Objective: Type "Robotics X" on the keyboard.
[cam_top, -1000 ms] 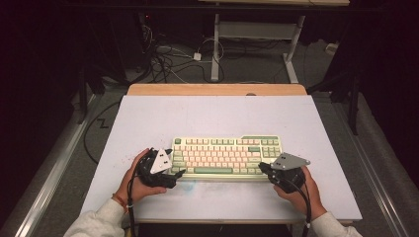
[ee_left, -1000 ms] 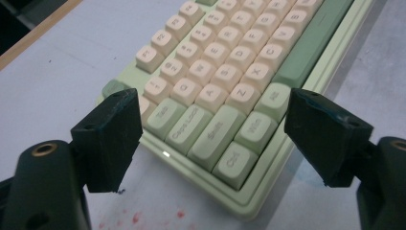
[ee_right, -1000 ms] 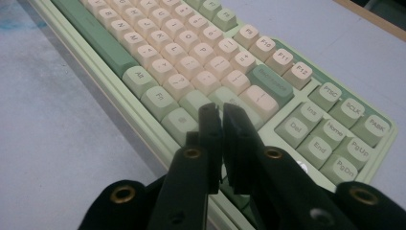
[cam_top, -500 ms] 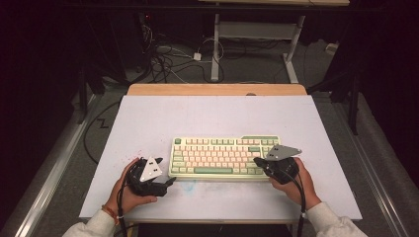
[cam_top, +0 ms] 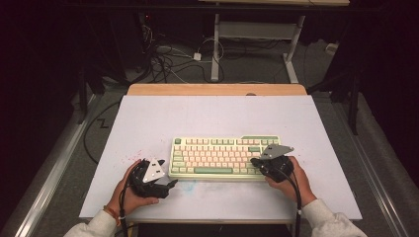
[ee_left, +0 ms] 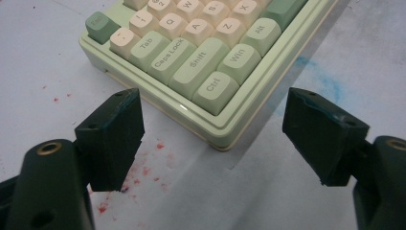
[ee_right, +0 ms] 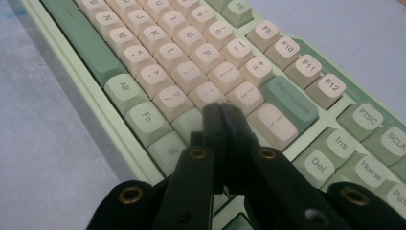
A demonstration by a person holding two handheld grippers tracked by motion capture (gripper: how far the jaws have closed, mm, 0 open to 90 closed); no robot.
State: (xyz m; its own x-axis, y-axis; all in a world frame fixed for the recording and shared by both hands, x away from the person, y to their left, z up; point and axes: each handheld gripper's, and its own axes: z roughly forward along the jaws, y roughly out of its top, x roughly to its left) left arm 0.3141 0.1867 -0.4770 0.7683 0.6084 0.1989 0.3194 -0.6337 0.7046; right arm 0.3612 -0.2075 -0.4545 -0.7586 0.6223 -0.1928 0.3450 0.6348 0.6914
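Keyboard (cam_top: 225, 158) lies lengthwise across the bench (cam_top: 207, 118), near its front edge. Left hand-held gripper (ee_left: 215, 124) gapes wide at the Ctrl corner; right hand-held gripper (ee_right: 222, 112) hovers pressed together over the right-hand keys.

White-topped table (cam_top: 148, 123), wooden strip along far edge. Green-and-cream keyboard (cam_top: 217, 155) laid flat near front, toward centre. Red specks (ee_left: 143, 170) and faint blue smudge (ee_left: 330, 86), possibly ink, seen beside keyboard's left corner.
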